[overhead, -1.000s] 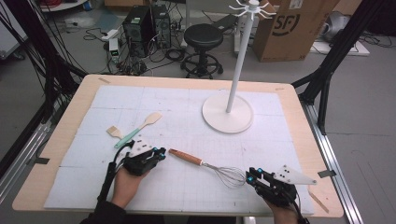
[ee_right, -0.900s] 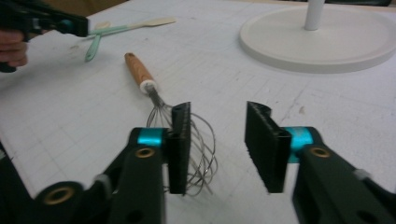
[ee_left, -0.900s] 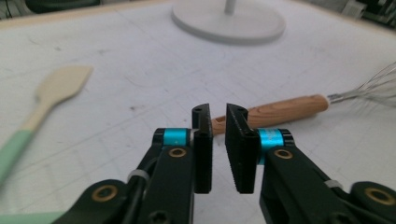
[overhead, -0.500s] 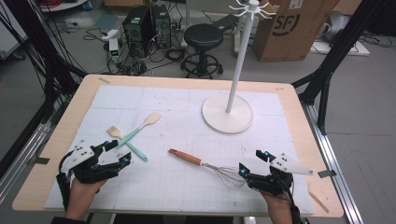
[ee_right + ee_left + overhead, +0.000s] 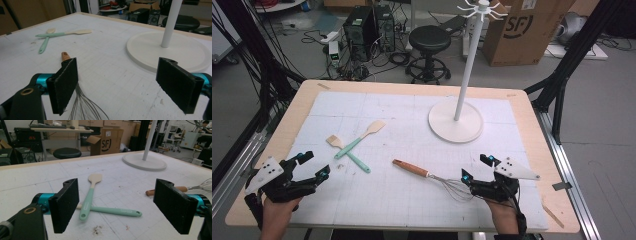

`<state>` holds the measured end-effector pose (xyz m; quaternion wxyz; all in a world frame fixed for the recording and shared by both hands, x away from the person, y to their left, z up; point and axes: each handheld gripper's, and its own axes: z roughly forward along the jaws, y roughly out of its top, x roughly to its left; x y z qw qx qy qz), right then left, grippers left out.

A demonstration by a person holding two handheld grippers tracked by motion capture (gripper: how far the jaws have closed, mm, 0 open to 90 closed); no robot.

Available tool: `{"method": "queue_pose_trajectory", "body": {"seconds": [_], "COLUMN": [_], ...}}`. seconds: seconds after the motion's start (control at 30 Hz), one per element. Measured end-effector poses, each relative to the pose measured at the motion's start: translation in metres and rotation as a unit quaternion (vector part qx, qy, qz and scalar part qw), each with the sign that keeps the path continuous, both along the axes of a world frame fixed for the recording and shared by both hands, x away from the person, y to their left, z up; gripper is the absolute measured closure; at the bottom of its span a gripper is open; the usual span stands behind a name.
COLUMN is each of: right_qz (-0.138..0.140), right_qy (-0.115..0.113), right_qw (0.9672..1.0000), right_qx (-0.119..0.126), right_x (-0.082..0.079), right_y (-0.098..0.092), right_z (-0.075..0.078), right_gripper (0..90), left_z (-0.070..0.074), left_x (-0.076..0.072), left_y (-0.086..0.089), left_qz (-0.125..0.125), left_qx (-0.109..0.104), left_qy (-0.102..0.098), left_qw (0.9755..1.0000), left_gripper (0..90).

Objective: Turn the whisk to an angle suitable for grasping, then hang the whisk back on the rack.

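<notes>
A whisk (image 5: 427, 174) with a wooden handle lies on the white mat near the front. Its wire head points at my right gripper (image 5: 475, 167), which stands open just behind the wires (image 5: 82, 107). Nothing is between its jaws. Two mint-handled spatulas (image 5: 357, 142) (image 5: 354, 160) lie crossed left of the whisk. My left gripper (image 5: 316, 165) is at the front left corner, open and empty, facing the spatulas (image 5: 91, 192). Both pairs of jaws have just been opening. A white stand (image 5: 455, 125) with a round base rises at the back right.
The stand's pole (image 5: 467, 65) carries hooks at its top. The table's wooden rim (image 5: 412, 86) frames the mat. On the floor beyond it stand a black stool (image 5: 429, 42), a cardboard box (image 5: 524, 30) and computer towers (image 5: 362, 25).
My left hand has moved left, away from the whisk's handle to the front left corner. Both pairs of jaws have opened. The whisk and spatulas lie where they were.
</notes>
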<state>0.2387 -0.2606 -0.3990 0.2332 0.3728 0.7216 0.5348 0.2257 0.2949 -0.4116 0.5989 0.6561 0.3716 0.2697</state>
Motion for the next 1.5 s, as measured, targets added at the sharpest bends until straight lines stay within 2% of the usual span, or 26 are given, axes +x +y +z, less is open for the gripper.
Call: {"method": "queue_pose_trajectory", "body": {"seconds": [0.2,0.33,0.5,0.67,0.77,0.87,1.03,1.1,1.17,1.23,1.27,1.37,1.5], "right_qz": [0.019,0.04,0.072,0.093,0.113,0.14,0.161,0.171,0.181,0.192,0.196,0.21,0.217], "right_qy": [-0.005,-0.003,0.006,0.01,0.02,0.039,0.071,0.09,0.106,0.124,0.128,0.15,0.161], "right_qw": [0.9998,0.9992,0.9968,0.9947,0.9915,0.9846,0.975,0.9701,0.9647,0.9571,0.9552,0.9449,0.9339], "right_qx": [0.001,-0.008,-0.034,-0.044,-0.062,-0.098,-0.135,-0.147,-0.159,-0.178,-0.182,-0.202,-0.234], "right_x": [0.004,0.012,0.025,0.036,0.044,0.053,0.066,0.072,0.076,0.082,0.083,0.089,0.091], "right_y": [0.005,0.019,0.045,0.065,0.079,0.097,0.115,0.123,0.129,0.136,0.138,0.145,0.151], "right_z": [0.008,0.015,0.021,0.024,0.024,0.025,0.021,0.017,0.014,0.01,0.009,0.004,-0.002], "right_gripper": [16.8,16.8,16.8,16.8,16.9,16.9,16.9,17.6,18.1,19.7,21.2,23.0,26.0], "left_z": [-0.002,-0.003,-0.006,-0.008,-0.007,-0.006,-0.009,-0.011,-0.012,-0.012,-0.012,-0.012,-0.014], "left_x": [-0.003,-0.005,-0.005,-0.006,-0.009,-0.01,-0.008,-0.007,-0.007,-0.007,-0.007,-0.006,-0.006], "left_y": [0.0,0.001,0.003,0.006,0.007,0.008,0.006,0.005,0.004,0.002,0.002,0.001,0.0], "left_qz": [0.002,0.002,0.003,0.008,0.013,0.014,0.01,0.007,0.006,0.005,0.004,0.001,0.0], "left_qx": [0.002,0.0,-0.002,0.003,0.004,0.001,0.001,0.002,0.002,0.001,0.002,0.005,0.005], "left_qy": [-0.002,-0.008,-0.008,-0.007,-0.011,-0.013,-0.007,-0.005,-0.004,-0.003,-0.004,-0.002,0.0], "left_qw": [1.0,1.0,1.0,0.9999,0.9999,0.9998,0.9999,1.0,1.0,1.0,1.0,1.0,1.0], "left_gripper": [21.3,20.0,19.8,19.9,20.0,20.0,20.0,20.1,20.1,20.2,20.2,20.4,20.5]}}
